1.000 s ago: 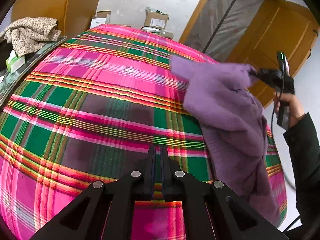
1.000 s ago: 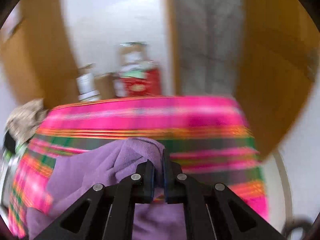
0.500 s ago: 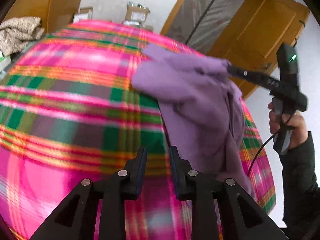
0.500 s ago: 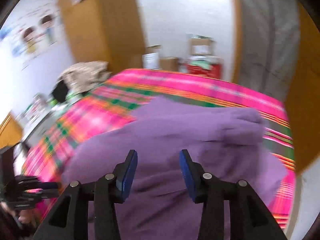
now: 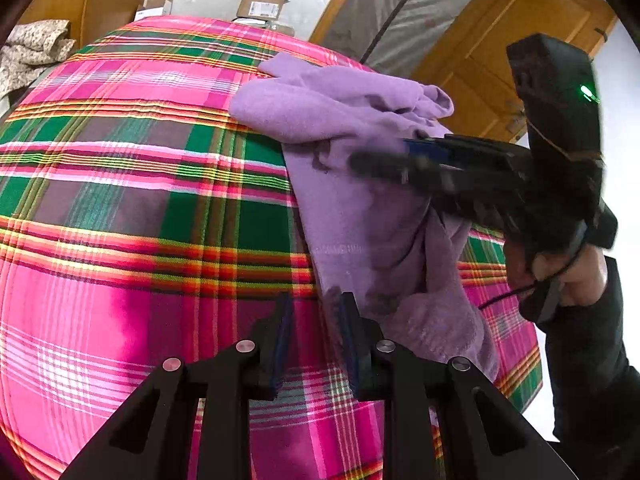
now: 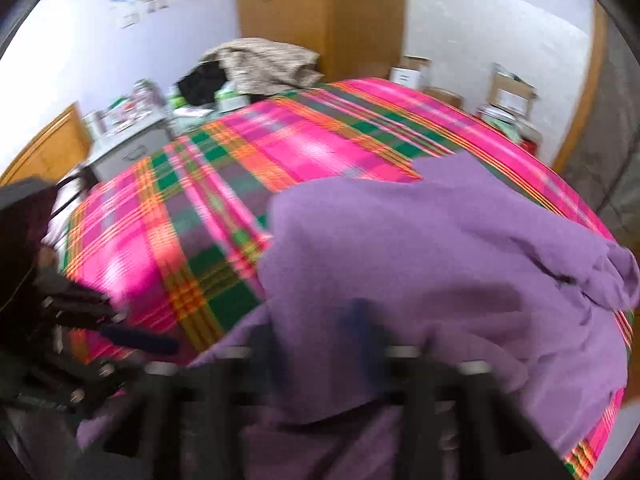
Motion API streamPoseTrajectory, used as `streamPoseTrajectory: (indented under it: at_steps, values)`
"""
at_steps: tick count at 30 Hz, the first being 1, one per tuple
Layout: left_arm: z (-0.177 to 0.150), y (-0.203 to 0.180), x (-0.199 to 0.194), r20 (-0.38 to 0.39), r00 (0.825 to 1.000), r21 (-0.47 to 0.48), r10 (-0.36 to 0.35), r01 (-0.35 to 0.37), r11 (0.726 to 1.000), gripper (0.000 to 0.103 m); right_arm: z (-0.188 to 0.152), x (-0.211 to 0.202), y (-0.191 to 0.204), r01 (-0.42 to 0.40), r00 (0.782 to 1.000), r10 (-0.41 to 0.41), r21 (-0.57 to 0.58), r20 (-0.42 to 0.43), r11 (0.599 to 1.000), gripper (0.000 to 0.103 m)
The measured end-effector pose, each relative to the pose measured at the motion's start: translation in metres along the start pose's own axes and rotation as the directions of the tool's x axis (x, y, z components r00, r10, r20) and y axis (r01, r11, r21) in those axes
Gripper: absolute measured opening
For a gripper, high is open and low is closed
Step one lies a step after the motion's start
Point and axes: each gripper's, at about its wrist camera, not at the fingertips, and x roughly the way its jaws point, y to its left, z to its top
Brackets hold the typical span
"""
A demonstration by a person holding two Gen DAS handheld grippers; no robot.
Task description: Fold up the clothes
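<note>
Blur smears the right wrist view, so the right gripper (image 6: 320,344) shows only as dark streaks low in the frame, with crumpled purple fleece garment (image 6: 440,260) bunched between and over its fingers. From the left wrist view that gripper (image 5: 380,162) reaches in from the right above the cloth, its tips blurred too; whether its pads actually pinch the fleece I cannot tell, though its jaws have just been closing with fabric around them. A hand (image 5: 560,276) in a dark sleeve (image 5: 588,360) grips its handle, cut off by the frame edge.

The garment (image 5: 360,184) lies heaped on the right part of the bed, on a pink, green and orange plaid blanket (image 5: 132,184); its near hem reaches down to the left gripper (image 5: 314,312). That gripper stands partly parted, its jaws having just been opening, and nothing is pressed between the pads: the fleece edge sits just beyond the right finger. In the right wrist view the left gripper (image 6: 132,336) appears at the left edge, dim and blurred.

Compared with a second ago, the fleece no longer hangs lifted from the right gripper but has dropped onto the blanket, and that gripper has swung low over it. A beige floral cloth heap (image 6: 264,64) sits beyond the bed on cluttered furniture, half hidden.
</note>
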Motion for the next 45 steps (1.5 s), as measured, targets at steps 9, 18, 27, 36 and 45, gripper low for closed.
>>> streamPoseTrajectory:
  at_steps: [9,18,27,36,45]
  values:
    - [0.001,-0.006,0.011,-0.044,0.998,0.0,-0.049,0.049,0.999,0.024,-0.032,-0.016,-0.062,0.015,0.998,-0.033,0.274,0.062,0.961,0.008]
    - [0.003,0.0,0.01,-0.045,0.991,-0.098,-0.123,0.118,0.988,0.037,-0.035,-0.017,-0.065,-0.019,0.997,-0.005,0.302,0.081,0.953,0.009]
    - [-0.002,-0.001,0.015,-0.08,0.977,-0.154,-0.198,0.184,0.971,0.05,-0.041,-0.045,-0.041,0.003,0.991,-0.037,0.253,0.131,0.967,0.012]
    - [-0.011,-0.011,0.011,-0.106,0.972,-0.16,-0.208,0.19,0.969,0.05,-0.074,-0.079,-0.029,-0.02,0.982,-0.036,0.293,0.186,0.956,0.013]
    - [-0.028,-0.021,0.013,-0.165,0.948,-0.194,-0.272,0.239,0.951,0.05,-0.087,-0.087,-0.019,-0.046,0.978,-0.02,0.307,0.209,0.951,0.013]
